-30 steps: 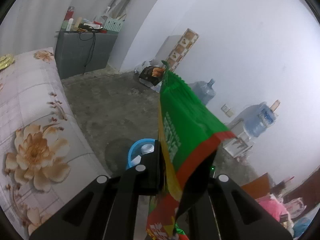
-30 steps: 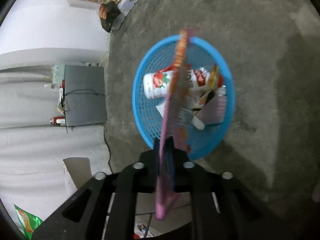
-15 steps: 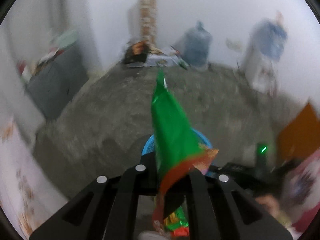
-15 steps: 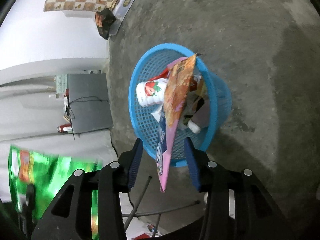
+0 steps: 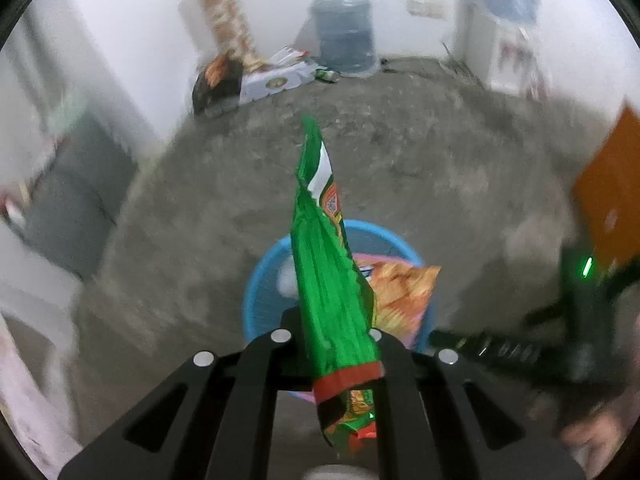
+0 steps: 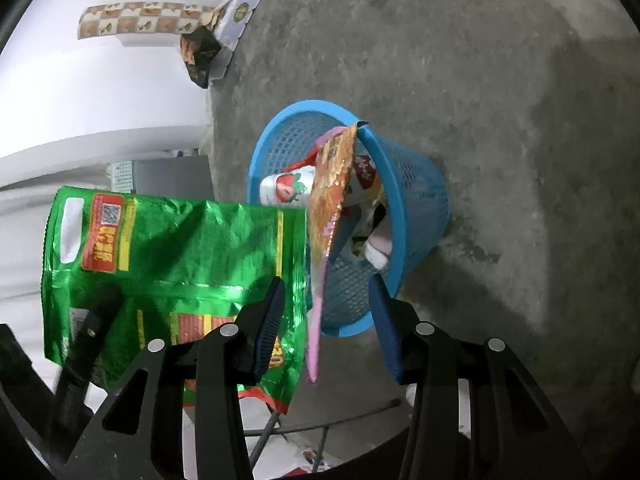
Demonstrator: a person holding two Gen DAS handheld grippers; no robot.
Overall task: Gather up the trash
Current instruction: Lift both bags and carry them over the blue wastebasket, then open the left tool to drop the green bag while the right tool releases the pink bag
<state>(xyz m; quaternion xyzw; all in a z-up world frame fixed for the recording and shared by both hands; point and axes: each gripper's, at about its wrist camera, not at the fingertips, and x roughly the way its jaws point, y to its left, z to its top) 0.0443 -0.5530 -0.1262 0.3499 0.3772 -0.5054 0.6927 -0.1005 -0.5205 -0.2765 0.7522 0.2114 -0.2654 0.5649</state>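
Basket rim: the blue basket (image 6: 404, 184) stands on the floor with its mouth open upward; an orange-and-pink wrapper (image 6: 330, 200) leans over the near rim, its lower end hanging outside the basket.
Room around basket: bare floor lies on the far and right sides; the green bag (image 6: 176, 264) fills the space to the left of the rim in the right wrist view.
Inside basket: a can with a strawberry print (image 6: 286, 190) lies on its side among other wrappers.
Floor: rough grey concrete (image 6: 500, 100), stained in patches.
Room: white walls; a water jug (image 5: 344, 32) stands by the far wall, near a flattened box and papers (image 5: 276, 78); a grey cabinet (image 5: 76, 192) is at the left, blurred.
Left gripper (image 5: 332, 344): clamped tight on the green bag (image 5: 332, 292), which stands up edge-on between its fingers, above the basket (image 5: 260, 280).
Right gripper (image 6: 326, 320): jaws spread apart; the pink end of the wrapper hangs between them, and neither pad presses on it.
Right-hand fingers (image 6: 268, 320): the left pad sits in front of the green bag.
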